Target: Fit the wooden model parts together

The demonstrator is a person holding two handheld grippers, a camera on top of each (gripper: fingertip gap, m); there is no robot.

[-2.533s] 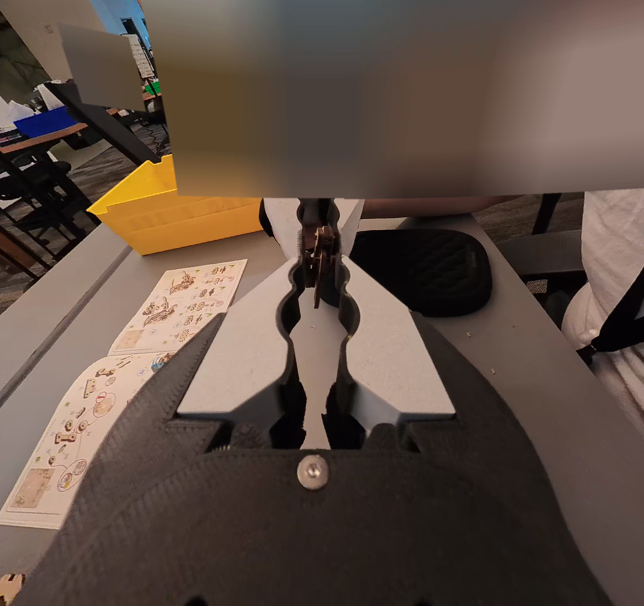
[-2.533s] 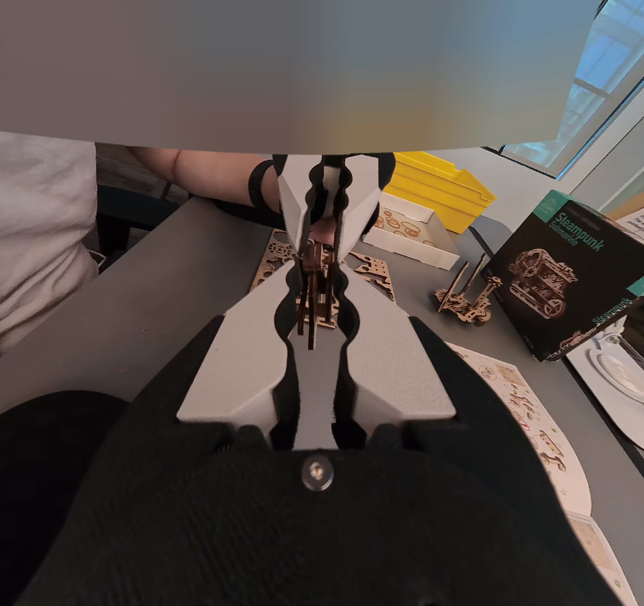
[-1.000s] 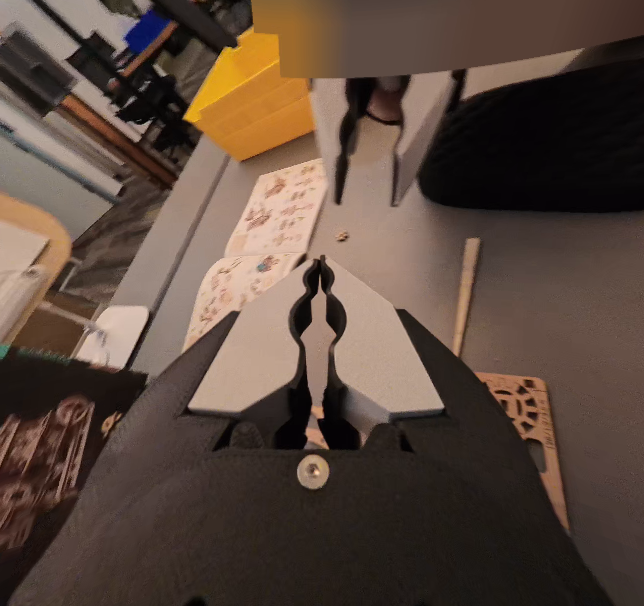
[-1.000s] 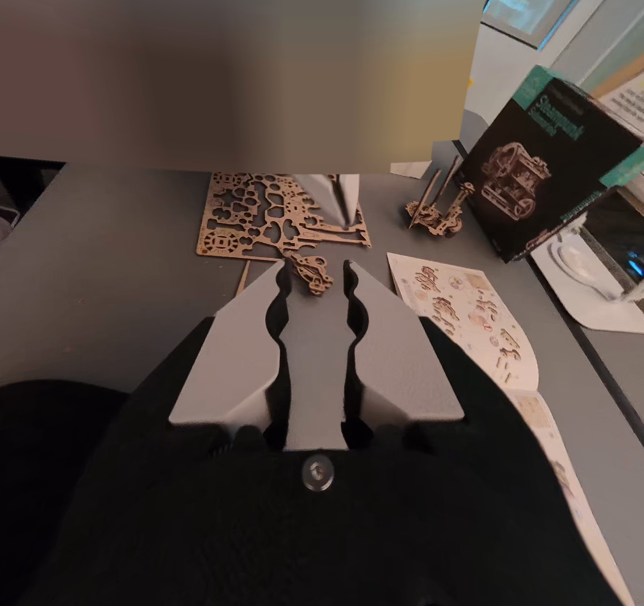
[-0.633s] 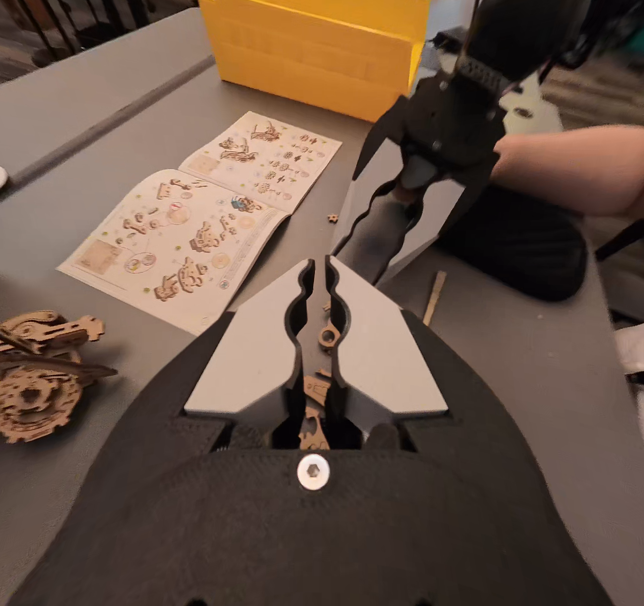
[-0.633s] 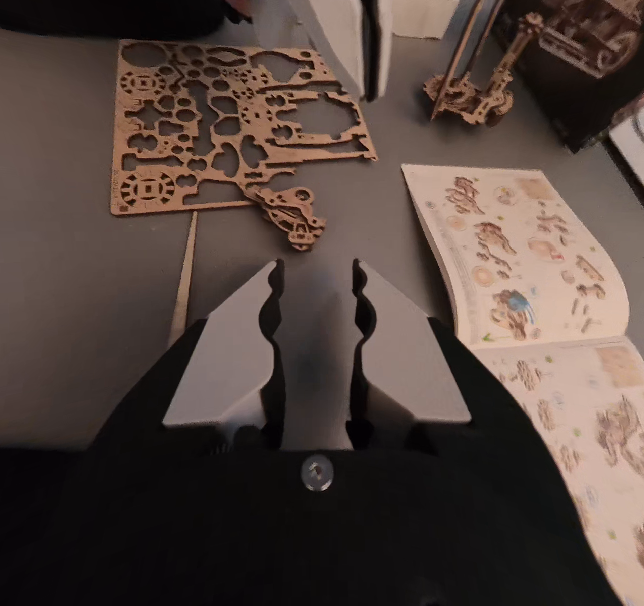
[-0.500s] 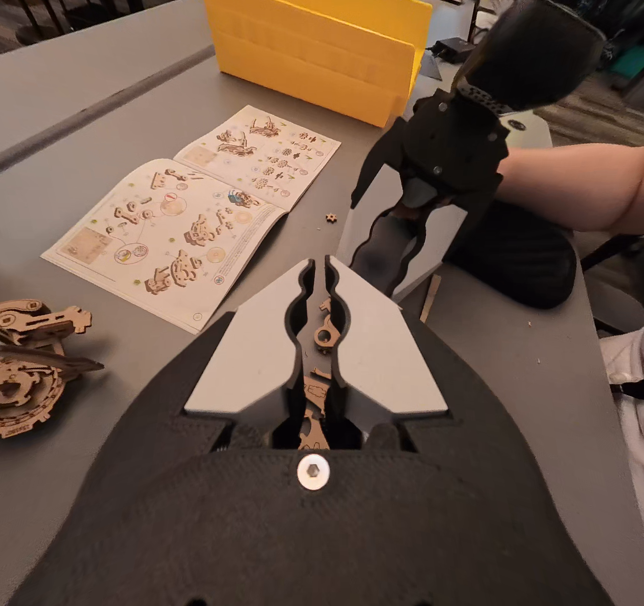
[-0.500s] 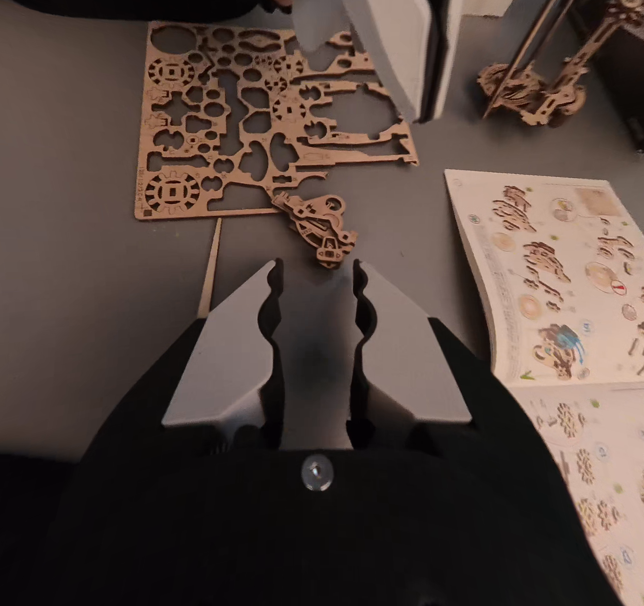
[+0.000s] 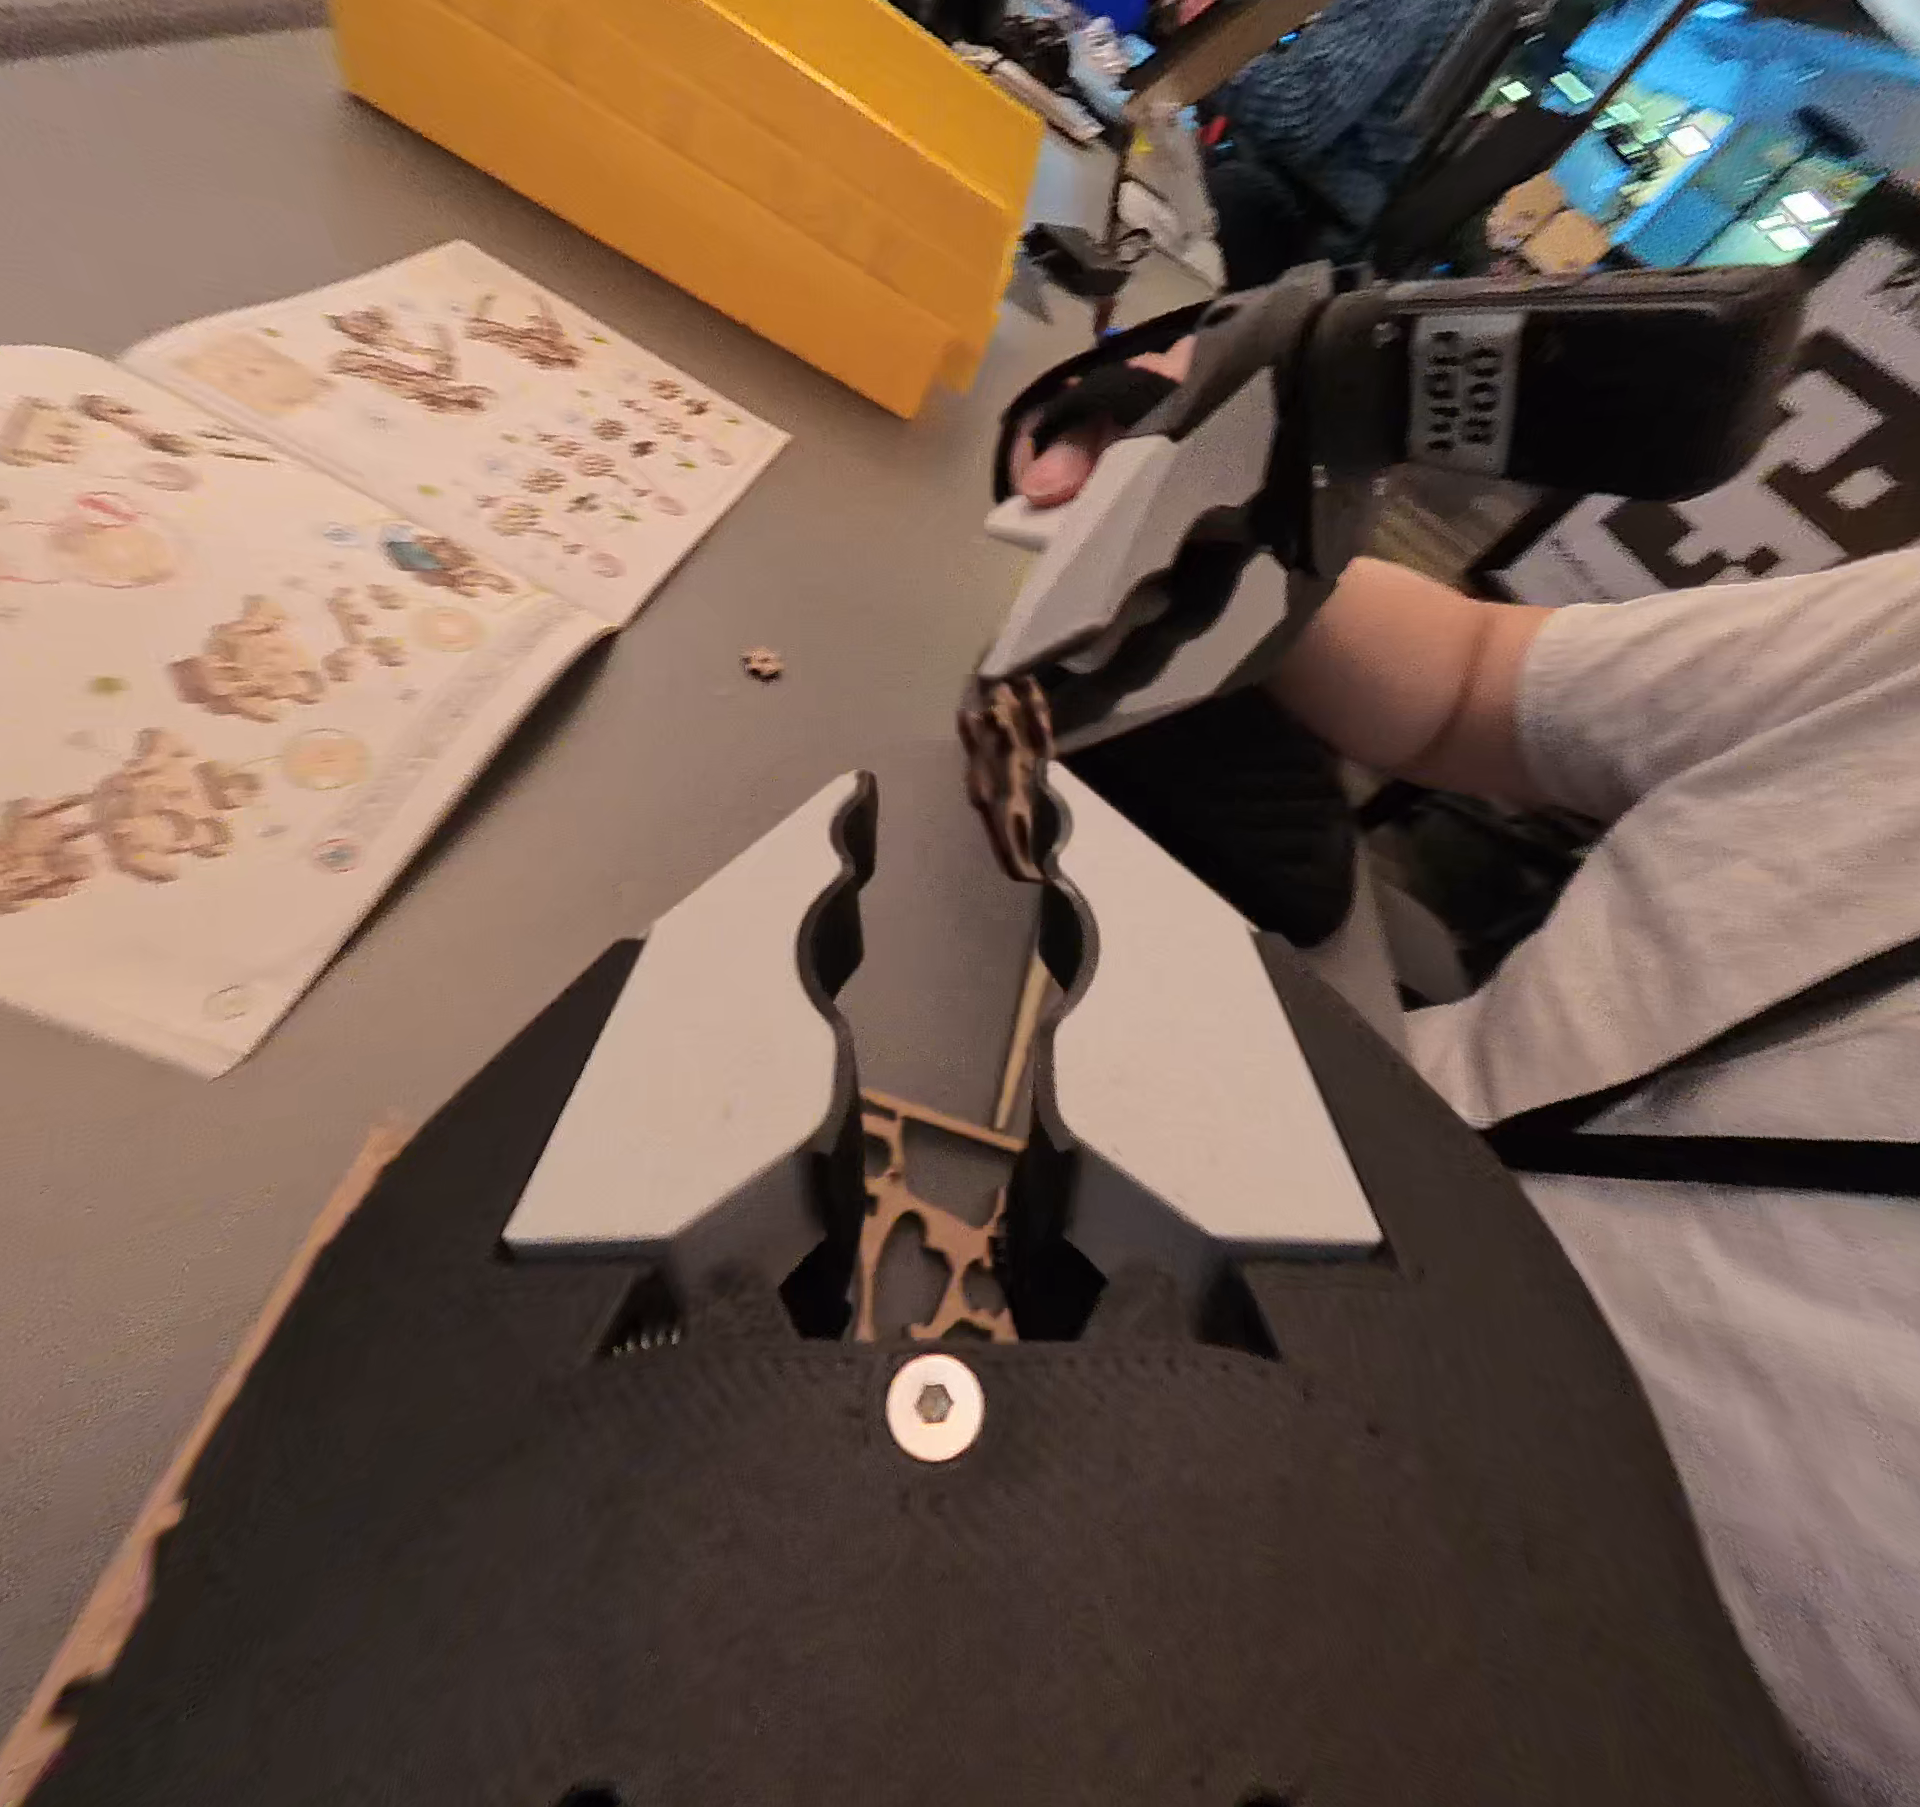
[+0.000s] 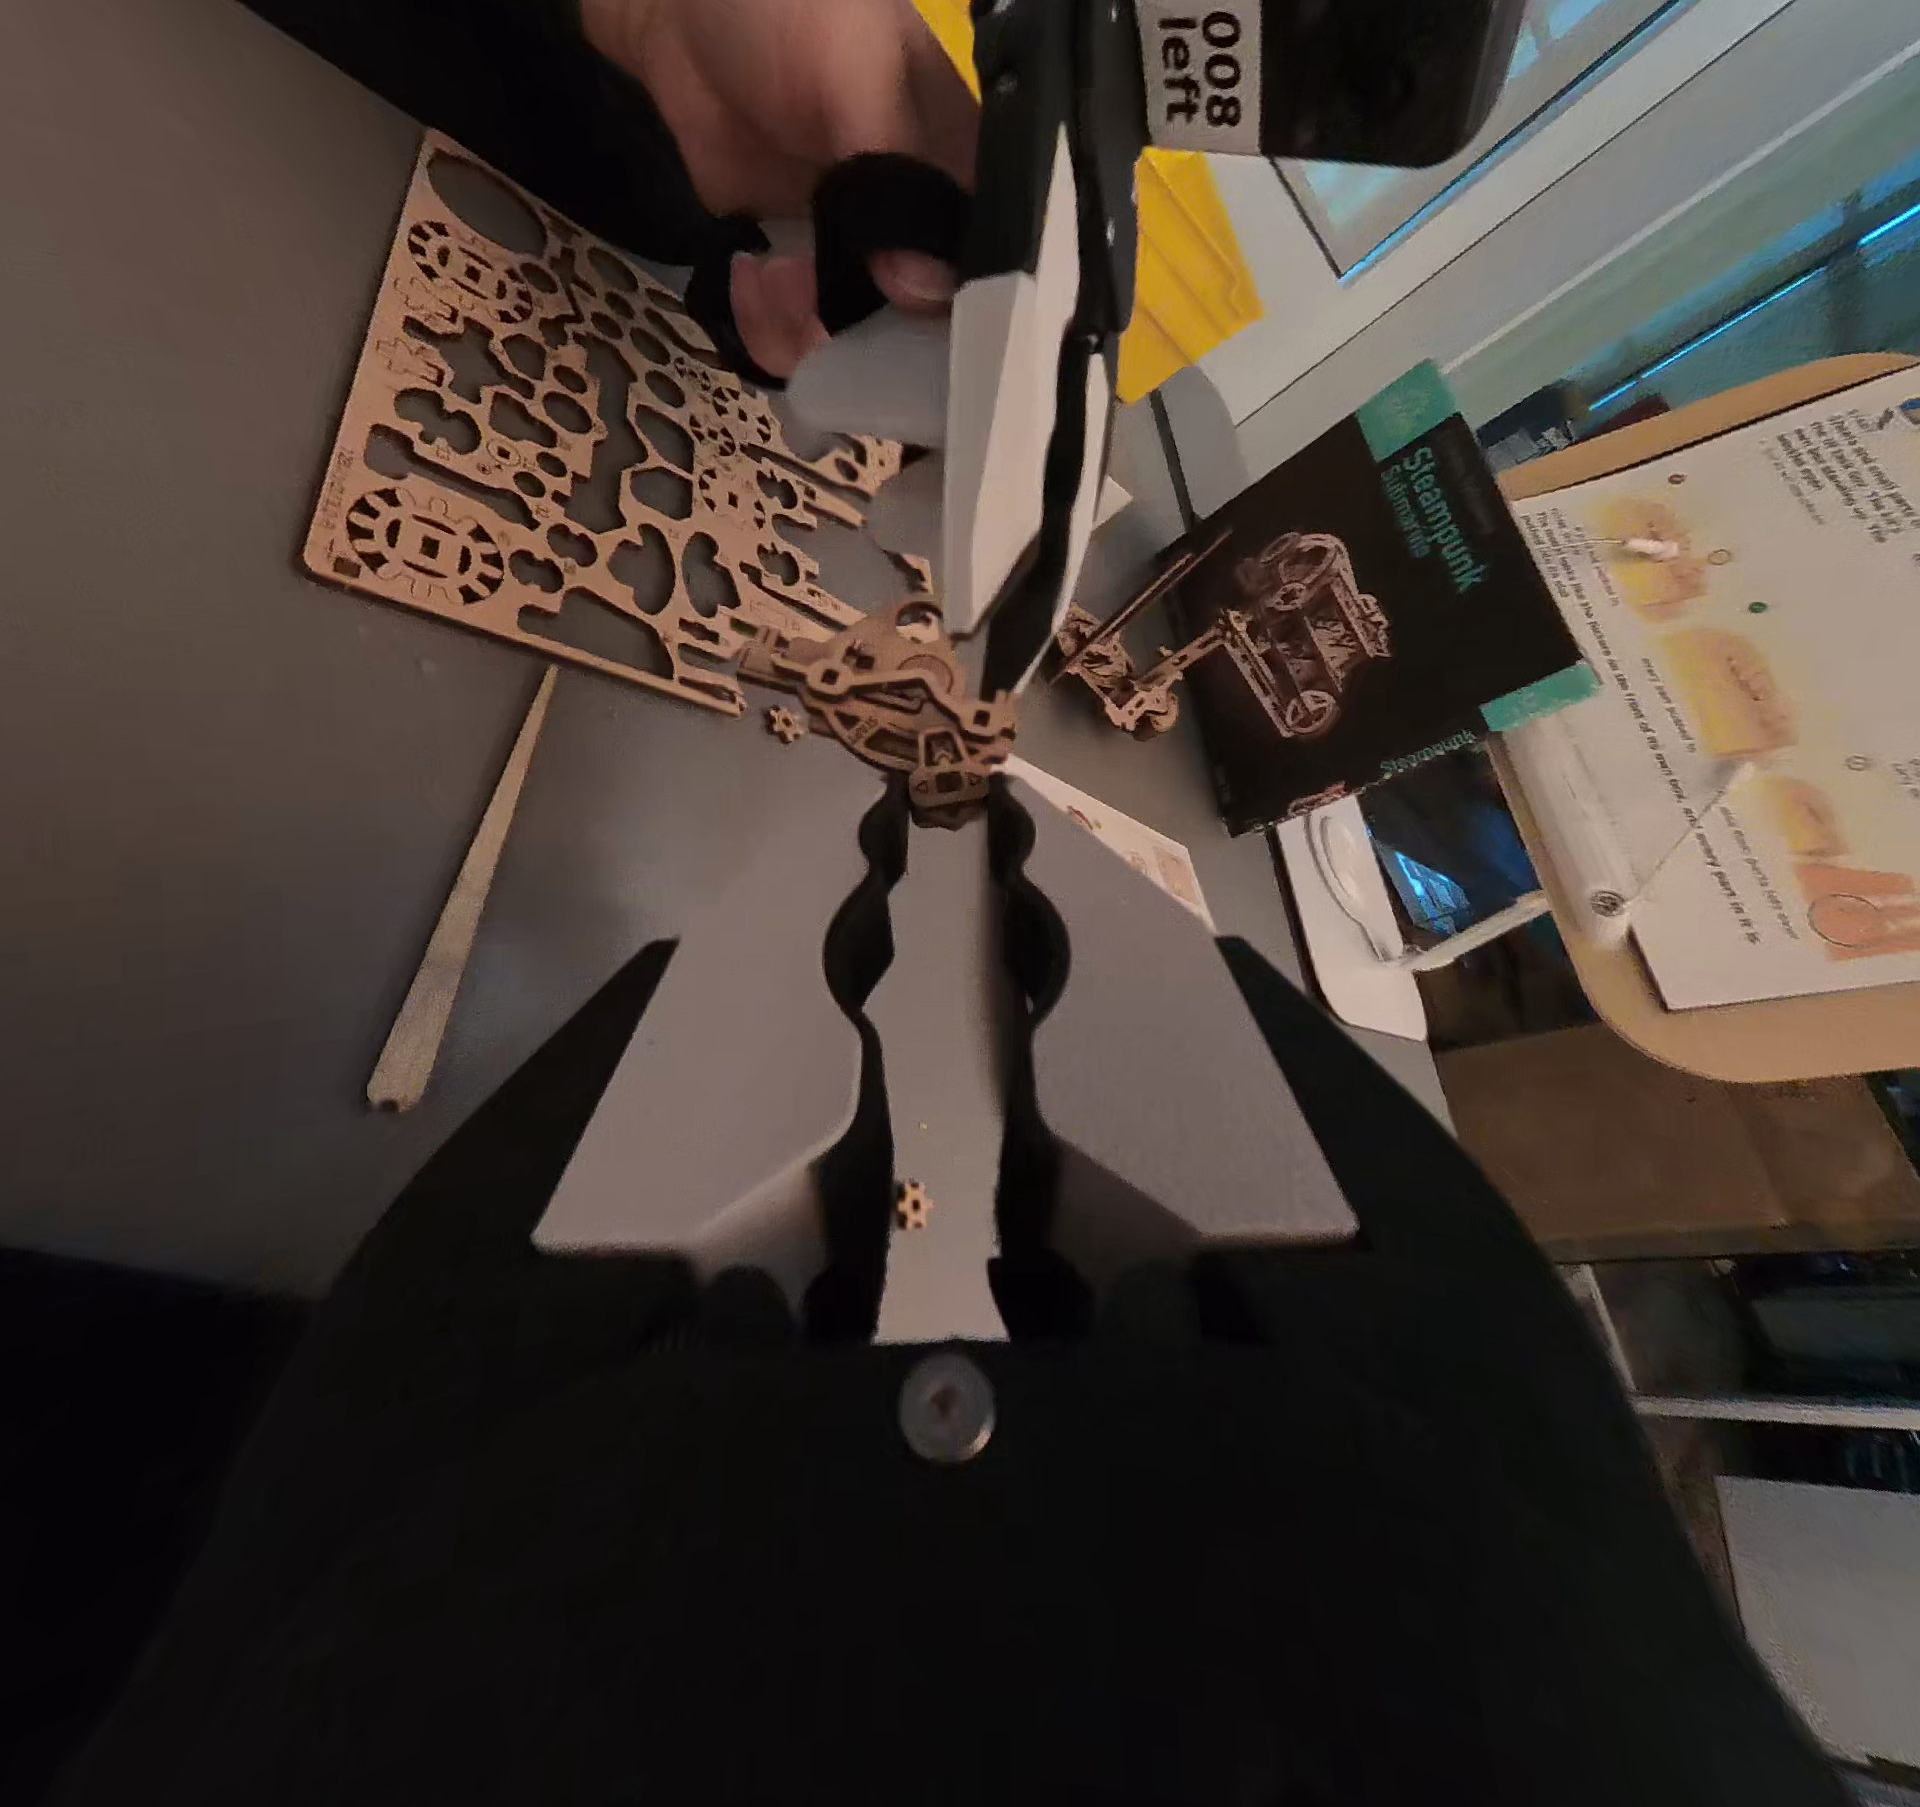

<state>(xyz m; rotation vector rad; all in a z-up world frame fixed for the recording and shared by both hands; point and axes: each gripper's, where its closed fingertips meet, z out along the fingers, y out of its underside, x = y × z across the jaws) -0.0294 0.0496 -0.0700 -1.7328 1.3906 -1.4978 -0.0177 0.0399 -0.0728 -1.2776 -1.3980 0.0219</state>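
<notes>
Right wrist view is showing your right claw (image 10: 948,799) pinching the small wooden assembly (image 10: 894,692) at its tips, above the counter (image 10: 208,718) near the cut-out sheet (image 10: 540,469). Your left claw (image 9: 961,801) is standing apart beside it, so you are regripping; next, you are needing to close it on the piece's free end.

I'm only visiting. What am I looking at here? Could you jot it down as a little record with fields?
Right claw: shut on a small wooden assembly, lifted off the grey table
Left claw: open, tips right beside that assembly
Lying on the table: punched-out parts sheet, wooden stick, open instruction booklet, yellow bin, dark model box
</notes>
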